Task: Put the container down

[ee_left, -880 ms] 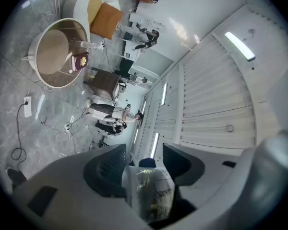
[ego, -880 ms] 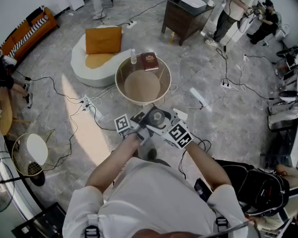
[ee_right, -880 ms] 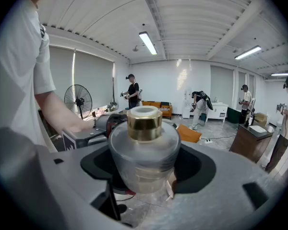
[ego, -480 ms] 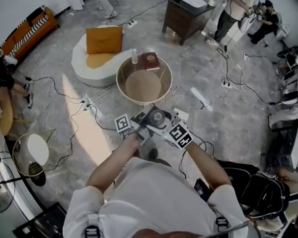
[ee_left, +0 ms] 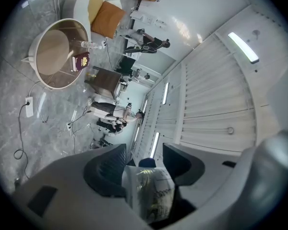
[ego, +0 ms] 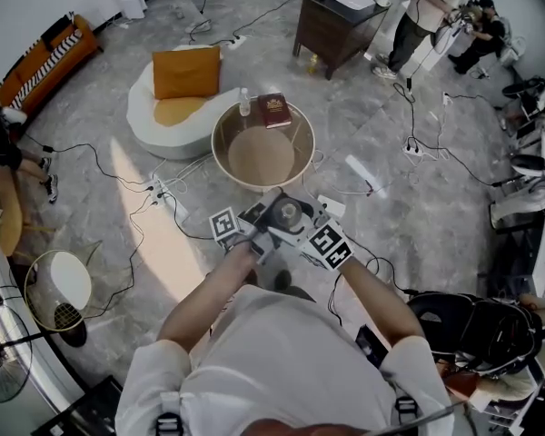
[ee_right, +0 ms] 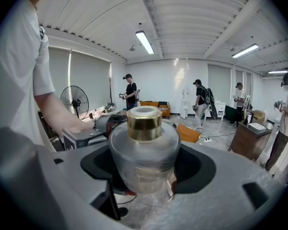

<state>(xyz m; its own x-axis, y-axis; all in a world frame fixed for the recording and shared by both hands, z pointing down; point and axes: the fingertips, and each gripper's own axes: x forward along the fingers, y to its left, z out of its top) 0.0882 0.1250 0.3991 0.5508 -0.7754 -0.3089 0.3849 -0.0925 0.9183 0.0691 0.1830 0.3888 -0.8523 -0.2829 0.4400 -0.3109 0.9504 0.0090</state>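
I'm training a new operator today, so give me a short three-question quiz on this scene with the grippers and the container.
1. True or false: the right gripper holds nothing.
2. Beside the small bottle on the round table lies: A) a red book B) a mug C) a laptop.
3. Fill in: the clear container has a ____ collar.
Key: 1 false, its jaws grip the clear container. 2 A. 3 gold.

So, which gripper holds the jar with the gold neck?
The right gripper: its jaws clamp the clear jar with the gold neck; the left gripper grips a labelled bottle instead.
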